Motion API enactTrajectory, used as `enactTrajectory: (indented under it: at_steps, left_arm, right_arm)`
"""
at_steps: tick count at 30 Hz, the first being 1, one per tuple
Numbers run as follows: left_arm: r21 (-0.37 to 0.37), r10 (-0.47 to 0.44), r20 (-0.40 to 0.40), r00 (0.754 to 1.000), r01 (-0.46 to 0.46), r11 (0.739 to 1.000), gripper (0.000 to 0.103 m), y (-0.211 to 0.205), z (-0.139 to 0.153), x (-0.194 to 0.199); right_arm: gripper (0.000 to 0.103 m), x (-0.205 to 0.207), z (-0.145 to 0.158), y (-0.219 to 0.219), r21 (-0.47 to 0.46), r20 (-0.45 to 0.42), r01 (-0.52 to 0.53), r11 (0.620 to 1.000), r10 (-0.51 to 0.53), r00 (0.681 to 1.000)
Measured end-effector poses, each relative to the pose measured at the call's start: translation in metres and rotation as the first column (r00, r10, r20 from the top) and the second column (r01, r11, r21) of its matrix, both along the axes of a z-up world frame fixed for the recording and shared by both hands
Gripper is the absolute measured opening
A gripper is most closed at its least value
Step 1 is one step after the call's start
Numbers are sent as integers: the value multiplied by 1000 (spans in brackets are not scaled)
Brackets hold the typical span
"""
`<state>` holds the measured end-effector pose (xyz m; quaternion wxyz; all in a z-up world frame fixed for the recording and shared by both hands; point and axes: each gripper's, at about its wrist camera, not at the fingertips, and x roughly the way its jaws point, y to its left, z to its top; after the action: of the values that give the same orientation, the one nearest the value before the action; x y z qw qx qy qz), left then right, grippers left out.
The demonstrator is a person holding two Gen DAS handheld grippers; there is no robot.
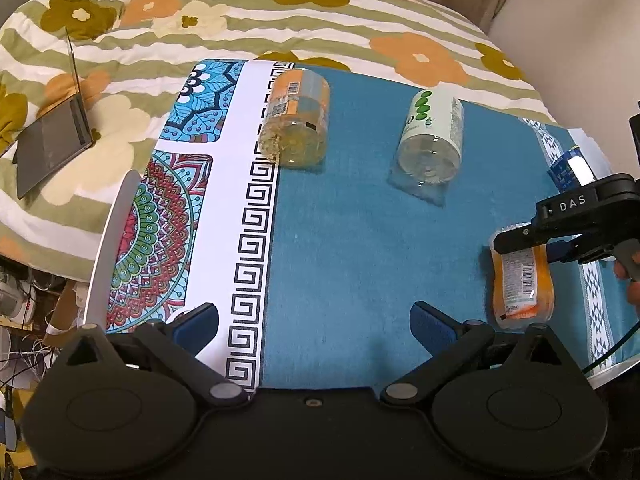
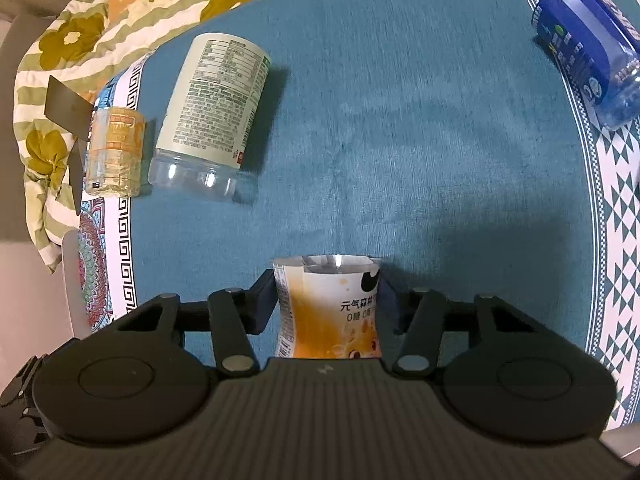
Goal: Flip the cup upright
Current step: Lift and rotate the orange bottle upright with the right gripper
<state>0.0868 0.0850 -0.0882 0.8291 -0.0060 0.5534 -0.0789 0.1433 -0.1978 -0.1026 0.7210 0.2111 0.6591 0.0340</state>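
My right gripper (image 2: pixel 326 304) is shut on an orange-labelled clear cup (image 2: pixel 328 312), its two fingers pressing the cup's sides. In the left wrist view this cup (image 1: pixel 522 280) stands roughly upright at the table's right side with the right gripper (image 1: pixel 532 240) around its upper part. My left gripper (image 1: pixel 316 324) is open and empty above the blue cloth near the front edge. A second orange-labelled cup (image 1: pixel 294 120) lies on its side at the back left. A white-and-green-labelled cup (image 1: pixel 434 136) lies on its side at the back middle.
A blue-labelled cup (image 2: pixel 588 44) lies on its side at the far right. The round table has a blue cloth (image 1: pixel 352 248) with patterned borders. A floral quilt (image 1: pixel 240 20) and an open laptop (image 1: pixel 56 136) lie behind it. Cables clutter the floor at left.
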Motion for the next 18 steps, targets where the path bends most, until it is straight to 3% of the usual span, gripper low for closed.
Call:
enactTrajectory:
  at_steps: [5,9,12,18]
  left_arm:
    - [3,-6,12,1000,6,1000,103,-2,6,0]
    - [12,-10,17,1000,9,1000,103,-4,9,1]
    - [22,-14,28,1000,13,1000,103,-4,10,1]
    - [48,-27,63,998,24,999,103,-6,5,1]
  right_arm:
    - [67,-10,27,-1,-8,100,12,1000,-11,995]
    - [67,-28,53,3,-50,260,60,997,-45,965]
    - [67,-47,63,11,-109,409,101,989,-48,911]
    - [68,-69,42,23,-189,584,154,970,-15,812]
